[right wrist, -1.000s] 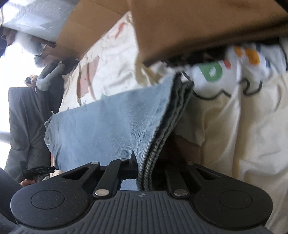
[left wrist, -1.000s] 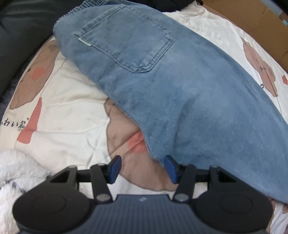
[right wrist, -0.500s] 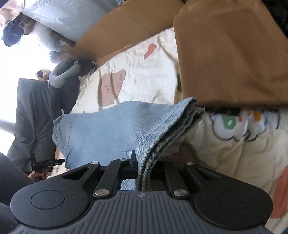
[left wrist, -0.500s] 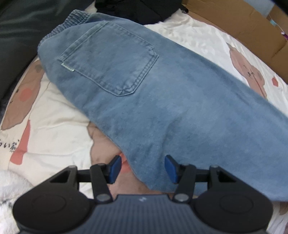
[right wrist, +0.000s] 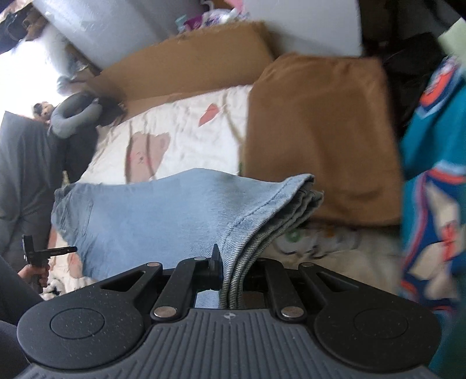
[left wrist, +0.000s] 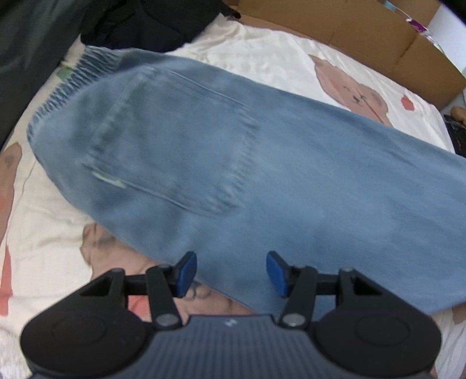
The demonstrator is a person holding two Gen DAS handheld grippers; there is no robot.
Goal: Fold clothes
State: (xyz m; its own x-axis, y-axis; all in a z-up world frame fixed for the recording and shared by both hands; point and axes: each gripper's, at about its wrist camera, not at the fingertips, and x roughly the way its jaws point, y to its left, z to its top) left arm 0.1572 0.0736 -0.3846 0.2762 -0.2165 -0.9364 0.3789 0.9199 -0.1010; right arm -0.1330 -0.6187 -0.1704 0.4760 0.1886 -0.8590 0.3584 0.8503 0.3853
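Blue jeans (left wrist: pixel 262 180) lie folded lengthwise on a cream bear-print bedsheet (left wrist: pixel 276 55), back pocket up, elastic waistband at the upper left. My left gripper (left wrist: pixel 230 271) hovers open over their near edge, blue pads apart, nothing pinched. In the right wrist view the stacked leg hems of the jeans (right wrist: pixel 180 215) are lifted off the bed, and my right gripper (right wrist: pixel 233 274) is shut on that bundle. The other gripper (right wrist: pixel 38 253), held in a hand, shows small at the far left.
A folded brown garment (right wrist: pixel 317 145) lies just beyond the raised hems. A teal printed garment (right wrist: pixel 434 186) hangs at the right. Cardboard (left wrist: pixel 378 43) lines the bed's far side. Dark clothing (left wrist: pixel 139 20) is piled by the waistband.
The right gripper has risen, lifting the hems so more of the bed and brown garment shows. The left gripper has slid along the jeans' near edge toward the pocket and rolled slightly.
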